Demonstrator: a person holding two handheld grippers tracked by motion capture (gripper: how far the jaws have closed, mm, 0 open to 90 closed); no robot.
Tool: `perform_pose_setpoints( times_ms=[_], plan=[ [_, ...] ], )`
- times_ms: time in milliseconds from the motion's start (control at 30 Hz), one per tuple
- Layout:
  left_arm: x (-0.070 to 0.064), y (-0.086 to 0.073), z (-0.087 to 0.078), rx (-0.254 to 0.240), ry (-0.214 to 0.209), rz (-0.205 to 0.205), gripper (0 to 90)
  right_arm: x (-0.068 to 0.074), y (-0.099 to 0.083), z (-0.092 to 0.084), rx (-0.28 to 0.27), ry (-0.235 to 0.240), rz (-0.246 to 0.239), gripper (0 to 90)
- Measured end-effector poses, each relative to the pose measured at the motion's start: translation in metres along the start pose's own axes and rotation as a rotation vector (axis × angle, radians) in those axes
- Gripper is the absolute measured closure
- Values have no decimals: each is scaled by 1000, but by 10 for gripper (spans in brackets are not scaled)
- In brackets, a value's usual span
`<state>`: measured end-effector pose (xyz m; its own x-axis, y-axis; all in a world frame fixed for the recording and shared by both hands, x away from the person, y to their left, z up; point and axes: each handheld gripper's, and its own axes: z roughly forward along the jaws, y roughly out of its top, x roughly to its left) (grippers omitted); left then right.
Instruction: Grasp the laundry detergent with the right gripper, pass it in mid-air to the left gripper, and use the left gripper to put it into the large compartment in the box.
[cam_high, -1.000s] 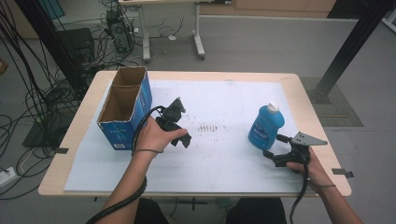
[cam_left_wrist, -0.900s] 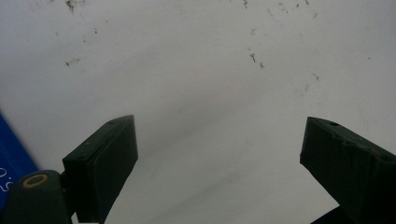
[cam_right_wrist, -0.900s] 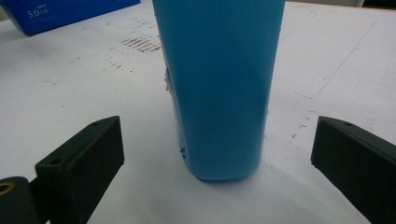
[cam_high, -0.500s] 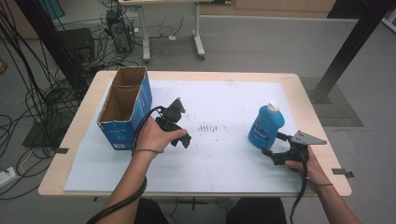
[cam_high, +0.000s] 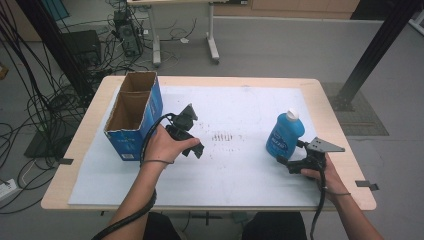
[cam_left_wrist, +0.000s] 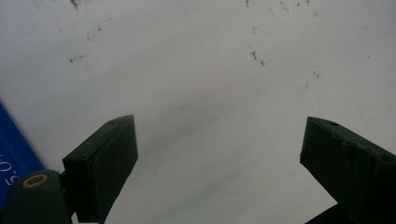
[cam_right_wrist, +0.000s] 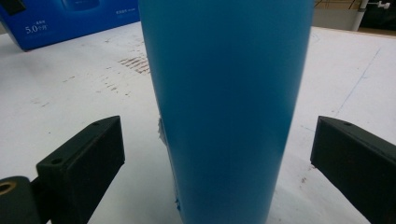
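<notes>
A blue bottle (cam_high: 284, 134) with a white cap (cam_high: 292, 114) stands upright on the right half of the white sheet. My right gripper (cam_high: 284, 161) is low on the table just in front of it. In the right gripper view the bottle (cam_right_wrist: 229, 107) stands between the jaws of the open right gripper (cam_right_wrist: 215, 135), with a gap on each side. My left gripper (cam_high: 196, 149) is near the middle of the table, beside a blue cardboard box (cam_high: 125, 147). In the left gripper view the left gripper (cam_left_wrist: 219, 135) is open over bare white sheet.
The cardboard box has an open top and stands at the left, its blue side showing as box (cam_left_wrist: 14, 154) and box (cam_right_wrist: 70, 18). Brown smudges (cam_high: 227, 136) mark the white sheet (cam_high: 240, 185). A wooden table edge (cam_high: 60, 195) frames the sheet; cables and desks lie on the floor beyond.
</notes>
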<state>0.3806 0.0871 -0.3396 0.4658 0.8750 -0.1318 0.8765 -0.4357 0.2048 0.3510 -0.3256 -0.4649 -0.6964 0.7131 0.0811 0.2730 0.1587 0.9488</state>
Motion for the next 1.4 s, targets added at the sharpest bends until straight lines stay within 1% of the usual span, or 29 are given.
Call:
perform_pose_setpoints(
  times_ms=[500,900,1400],
  plan=[
    [0,0,0,0,-1,1,115,4,4,13,3,10,-46,19],
    [0,-1,1,3,0,-4,115,3,7,21,-9,4,-44,24],
    [1,0,2,8,2,-3,115,3,7,22,-16,0,-36,25]
  ],
)
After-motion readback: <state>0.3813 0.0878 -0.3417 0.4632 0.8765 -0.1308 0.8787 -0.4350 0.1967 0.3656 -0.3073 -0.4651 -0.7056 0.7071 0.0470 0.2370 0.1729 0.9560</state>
